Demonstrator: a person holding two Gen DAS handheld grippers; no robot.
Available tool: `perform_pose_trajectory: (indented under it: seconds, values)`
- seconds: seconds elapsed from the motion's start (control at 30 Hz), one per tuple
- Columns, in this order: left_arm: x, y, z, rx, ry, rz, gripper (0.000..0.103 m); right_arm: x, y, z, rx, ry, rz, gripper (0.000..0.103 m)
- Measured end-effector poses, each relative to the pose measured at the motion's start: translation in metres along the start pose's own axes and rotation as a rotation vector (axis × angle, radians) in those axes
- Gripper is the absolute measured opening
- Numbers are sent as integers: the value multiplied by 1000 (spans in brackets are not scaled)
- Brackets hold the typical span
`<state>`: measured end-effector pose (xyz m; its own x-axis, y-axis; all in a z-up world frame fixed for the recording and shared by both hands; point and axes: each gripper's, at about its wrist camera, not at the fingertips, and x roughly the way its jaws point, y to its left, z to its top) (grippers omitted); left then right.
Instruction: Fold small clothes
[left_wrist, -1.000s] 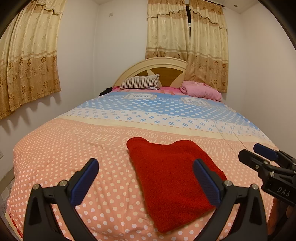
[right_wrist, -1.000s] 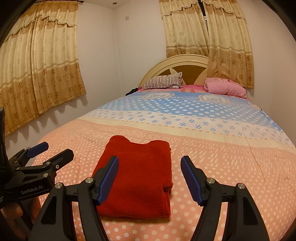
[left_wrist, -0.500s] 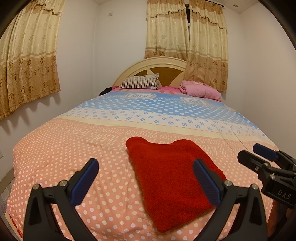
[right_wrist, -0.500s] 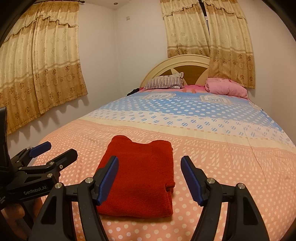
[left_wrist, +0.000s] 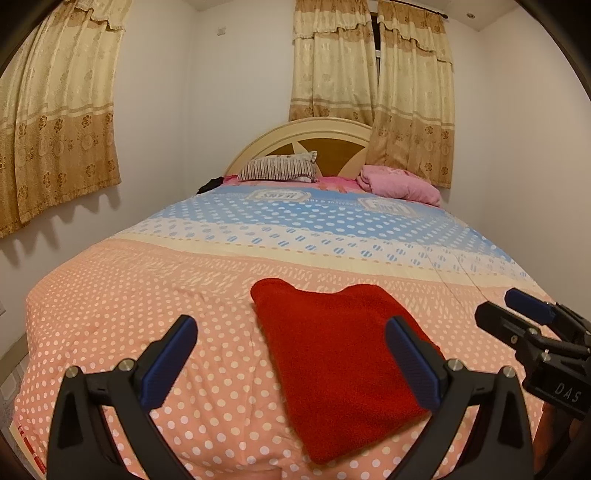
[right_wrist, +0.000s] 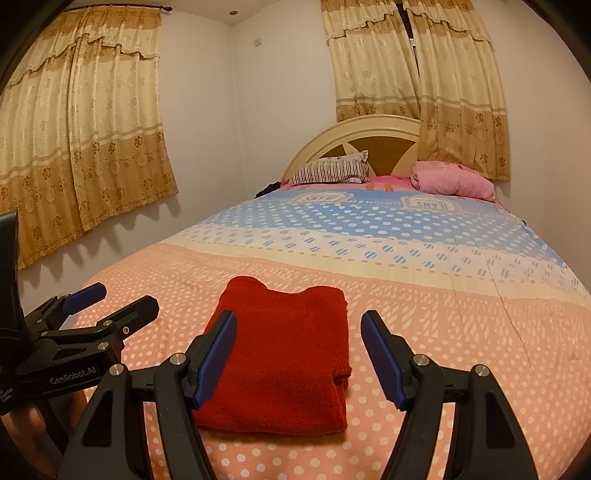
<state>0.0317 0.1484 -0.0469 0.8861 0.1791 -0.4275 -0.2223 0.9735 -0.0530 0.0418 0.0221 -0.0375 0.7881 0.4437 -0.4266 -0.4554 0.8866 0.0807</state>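
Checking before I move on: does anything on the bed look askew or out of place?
Nothing stands out. The red garment lies folded flat on the bedspread, and the pillows sit at the headboard.

Black left gripper (left_wrist: 291, 358), blue-padded jaws, silver screws.

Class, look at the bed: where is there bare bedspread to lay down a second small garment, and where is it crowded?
Bare: the peach dotted bedspread left of the folded red garment; the blue band between it and the pillows. Crowded: the headboard end, with the striped pillow and pink bundle.
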Motion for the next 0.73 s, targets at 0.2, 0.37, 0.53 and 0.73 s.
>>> perform_pose_trajectory:
  seconds: [0.2, 0.37, 0.53, 0.73]
  values:
    - [1, -1, 1, -2, 2, 9, 103, 0, 1, 0, -3, 0, 3, 70]
    - [4, 4, 0, -22, 14, 5, 103, -1, 2, 1, -10, -1, 8, 70]
    - [7, 4, -2, -7, 19, 33, 103, -1, 1, 0, -9, 7, 7, 70]
    - [7, 3, -4, 7, 7, 44, 103, -2, -2, 0, -7, 6, -2, 70]
